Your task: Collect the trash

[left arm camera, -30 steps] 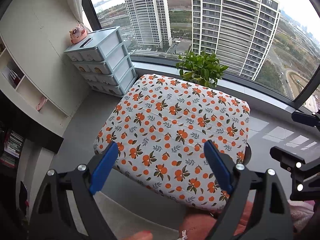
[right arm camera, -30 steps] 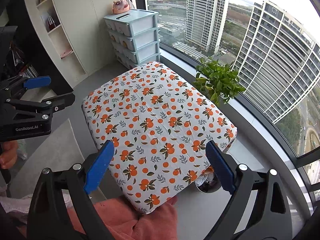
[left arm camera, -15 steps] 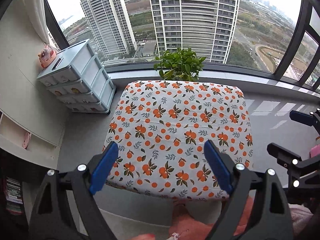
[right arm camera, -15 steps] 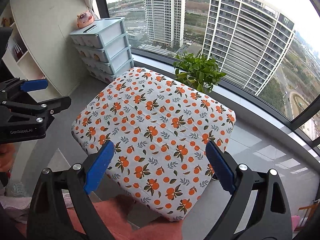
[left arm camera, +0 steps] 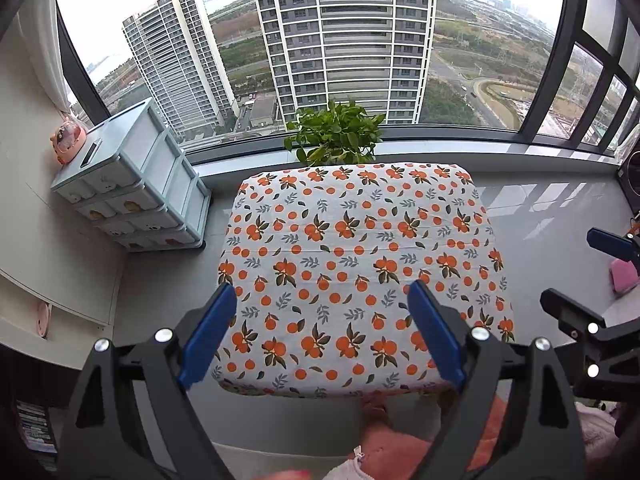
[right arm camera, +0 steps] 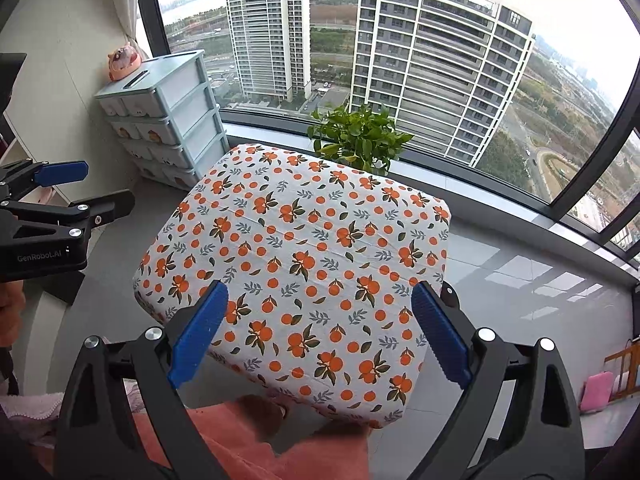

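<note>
One surface (left arm camera: 360, 248) stands in the middle, covered by one orange-print cloth (right arm camera: 304, 256). One potted plant (left arm camera: 336, 136) sits at its far edge by the window. One pale blue drawer unit (left arm camera: 132, 184) stands far left, showing four tiers of drawers, with one pink piggy figure (left arm camera: 67, 140) on top. Two tall towers (right arm camera: 436, 60) rise outside. Two grippers are in view, the left gripper (left arm camera: 320, 336) and the right gripper (right arm camera: 318, 336), each with two blue-padded jaws.

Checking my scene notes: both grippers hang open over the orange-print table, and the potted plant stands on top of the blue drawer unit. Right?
Not quite. The potted plant stands on the window ledge behind the table, not on the drawer unit; the left wrist view shows it. Both the left gripper and right gripper are open.
</note>
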A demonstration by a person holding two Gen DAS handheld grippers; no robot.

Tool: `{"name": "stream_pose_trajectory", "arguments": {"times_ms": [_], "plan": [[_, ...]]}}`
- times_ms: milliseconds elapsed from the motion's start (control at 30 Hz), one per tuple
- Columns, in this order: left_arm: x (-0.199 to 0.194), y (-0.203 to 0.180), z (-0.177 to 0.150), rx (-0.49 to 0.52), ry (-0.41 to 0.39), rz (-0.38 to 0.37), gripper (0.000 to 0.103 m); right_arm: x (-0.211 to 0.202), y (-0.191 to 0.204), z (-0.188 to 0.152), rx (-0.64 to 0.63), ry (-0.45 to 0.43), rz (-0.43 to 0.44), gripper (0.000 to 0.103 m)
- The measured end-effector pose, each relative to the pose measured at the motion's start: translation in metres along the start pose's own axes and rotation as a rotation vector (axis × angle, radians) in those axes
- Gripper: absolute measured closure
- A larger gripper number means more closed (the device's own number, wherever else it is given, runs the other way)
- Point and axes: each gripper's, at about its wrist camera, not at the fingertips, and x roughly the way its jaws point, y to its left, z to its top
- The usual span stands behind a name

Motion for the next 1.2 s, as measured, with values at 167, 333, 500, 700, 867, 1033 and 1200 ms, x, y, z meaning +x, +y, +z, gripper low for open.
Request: {"name": "stream_pose_trajectory", "arguments": {"times_ms": [167, 333, 500, 700, 867, 1033, 1200], "plan": [[-0.002, 0.003, -0.005, -0.013, 0.011, -0.022, 0.016, -0.005, -0.008, -0.003, 0.072, -0.014, -0.028, 0.010], [-0.002, 0.005, -0.007, -0.008, 0.018, -0.036, 0.016, -0.007, -0.012, -0.003, 0.110, -0.021, -0.049, 0.010], [-0.003, 0.004, -0.008, 0.016, 0.015, -0.038, 0.016, -0.008, -0.012, -0.005, 0.139, -0.018, -0.053, 0.010], [-0.005, 0.007, -0.004, 0.020, 0.015, -0.054, 0.016, -0.010, -0.013, -0.004, 0.181, -0.019, -0.051, 0.010], [-0.005, 0.011, 0.001, 0.009, 0.013, -0.064, 0.016, -0.009, -0.012, -0.005, 0.192, -0.014, -0.062, 0.010], [-0.006, 0.009, 0.006, 0.019, 0.011, -0.074, 0.016, -0.008, -0.011, -0.004, 0.194, -0.009, -0.069, 0.010], [-0.006, 0.009, 0.006, 0.016, 0.013, -0.075, 0.016, -0.007, -0.010, -0.003, 0.192, -0.008, -0.071, 0.010]]}}
